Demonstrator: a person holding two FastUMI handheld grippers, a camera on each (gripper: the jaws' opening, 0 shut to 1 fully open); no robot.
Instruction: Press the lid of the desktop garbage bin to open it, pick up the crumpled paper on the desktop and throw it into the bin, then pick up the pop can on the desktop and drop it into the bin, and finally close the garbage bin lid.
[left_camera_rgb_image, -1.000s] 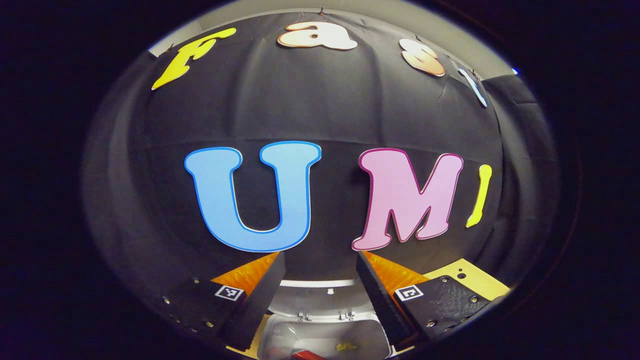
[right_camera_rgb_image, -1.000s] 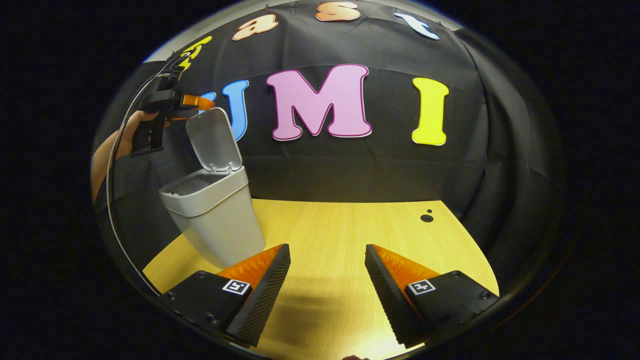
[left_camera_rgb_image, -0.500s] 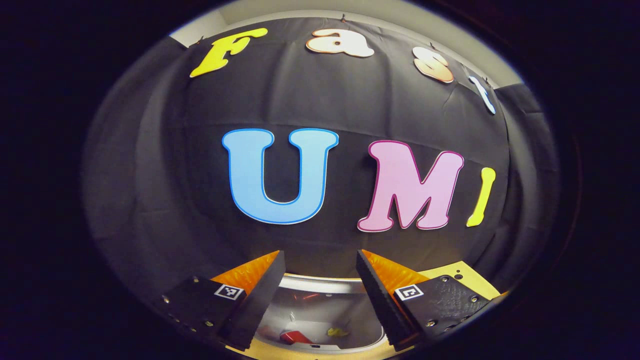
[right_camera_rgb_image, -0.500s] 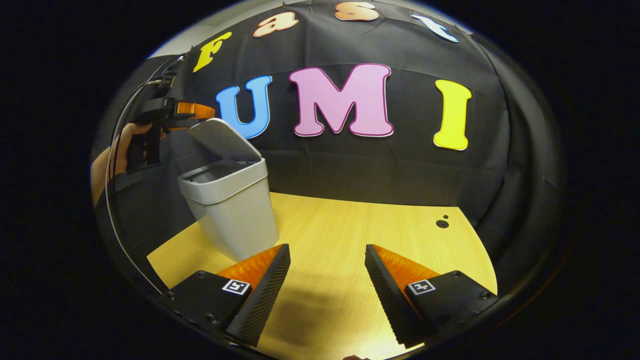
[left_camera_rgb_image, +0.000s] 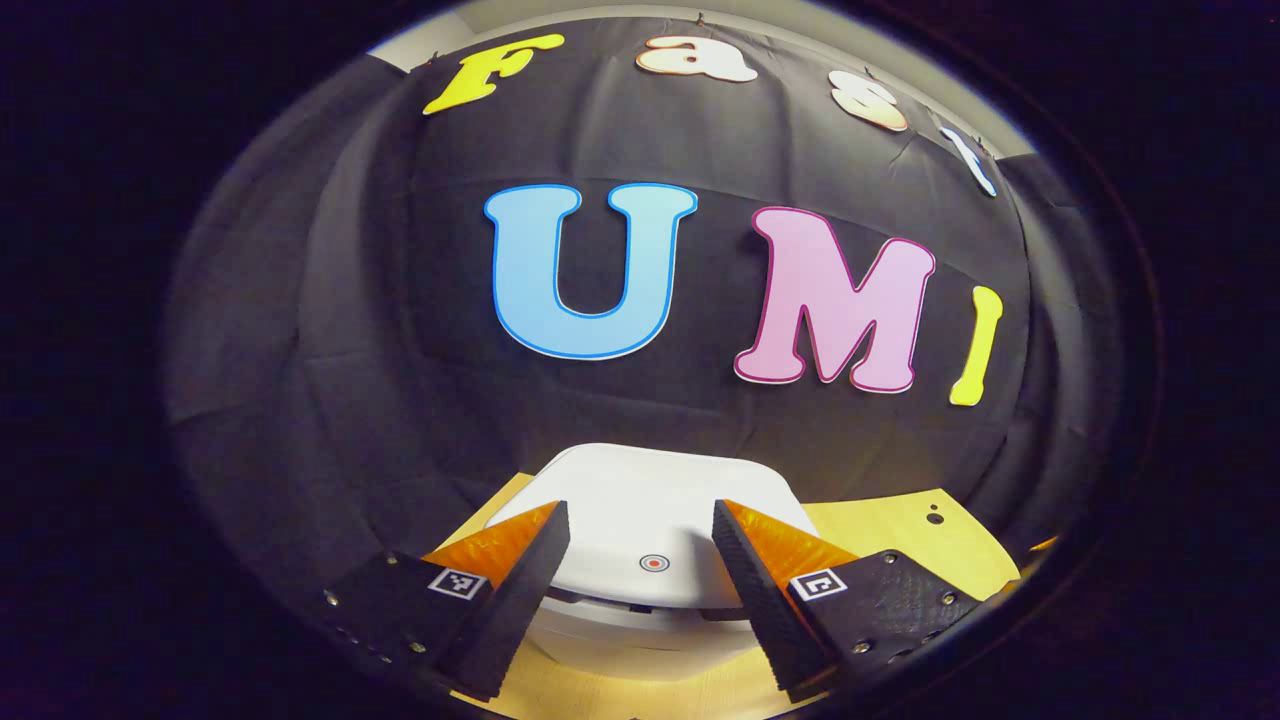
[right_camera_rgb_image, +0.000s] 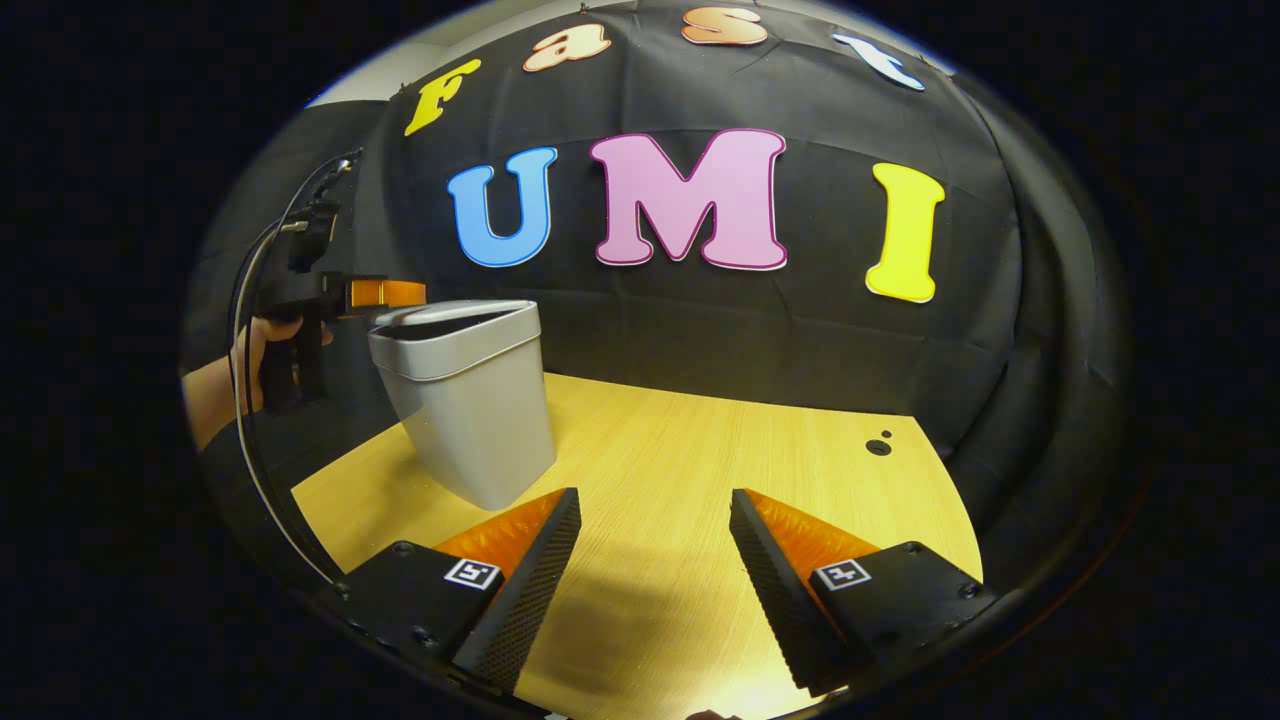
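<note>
In the left gripper view the left claw (left_camera_rgb_image: 640, 540) hangs just above the bin (left_camera_rgb_image: 640, 625), fingers spread wide and holding nothing; the lid (left_camera_rgb_image: 650, 500) lies flat with a round button (left_camera_rgb_image: 653, 563) near its front edge. The right gripper view shows the bin upright on the worktop (right_camera_rgb_image: 700, 470), lid almost down, a hand (right_camera_rgb_image: 250, 345) gripping the left claw behind it. The right claw (right_camera_rgb_image: 655, 540) gapes wide over bare worktop.

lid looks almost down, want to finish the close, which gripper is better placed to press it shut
Left. The left gripper hovers open right over the lid of the bin. The right gripper hangs open over bare desktop, off to the bin's side.
</note>
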